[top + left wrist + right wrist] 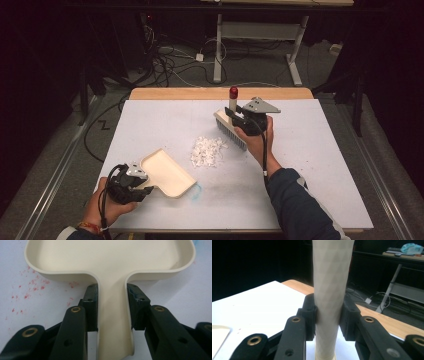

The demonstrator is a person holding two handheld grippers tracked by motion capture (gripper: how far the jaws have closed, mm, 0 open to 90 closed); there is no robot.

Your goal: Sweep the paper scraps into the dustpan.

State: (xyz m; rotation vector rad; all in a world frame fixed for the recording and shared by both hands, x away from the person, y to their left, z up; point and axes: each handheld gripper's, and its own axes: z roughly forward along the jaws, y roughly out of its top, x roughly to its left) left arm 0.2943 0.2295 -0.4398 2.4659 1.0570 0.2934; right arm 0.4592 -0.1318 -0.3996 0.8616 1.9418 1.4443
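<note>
The left tool [134,186] sits at the near left corner of the white table [310,165], its black jaws clamped on the flat handle of a cream plastic dustpan [167,172]; in the left gripper view the pads press both sides of that handle [112,315], and the pan's far lip is cut off at the top edge. The pan lies flat on the table with its open side facing the middle. The right tool [245,120] is farther out, right of centre, its jaws closed on the pale upright handle [332,290] of a hand brush [231,129]; the handle ends in a dark red cap [233,92], while the bristles below are partly covered by the person's right hand [260,140] and hard to make out. In the right gripper view the handle runs off the top and the brush head is hidden under the jaws. Between pan and brush lies a small heap of white paper scraps [207,151], just beside the bristles and a little apart from the pan. A faint blue smear [196,190] marks the table beside the pan's near corner, and red specks [27,290] dot the surface to the left of its handle. Beyond the table, tangled cables [170,62] and a white desk frame [260,35] stand on the grey floor, the rest lost in darkness.
</note>
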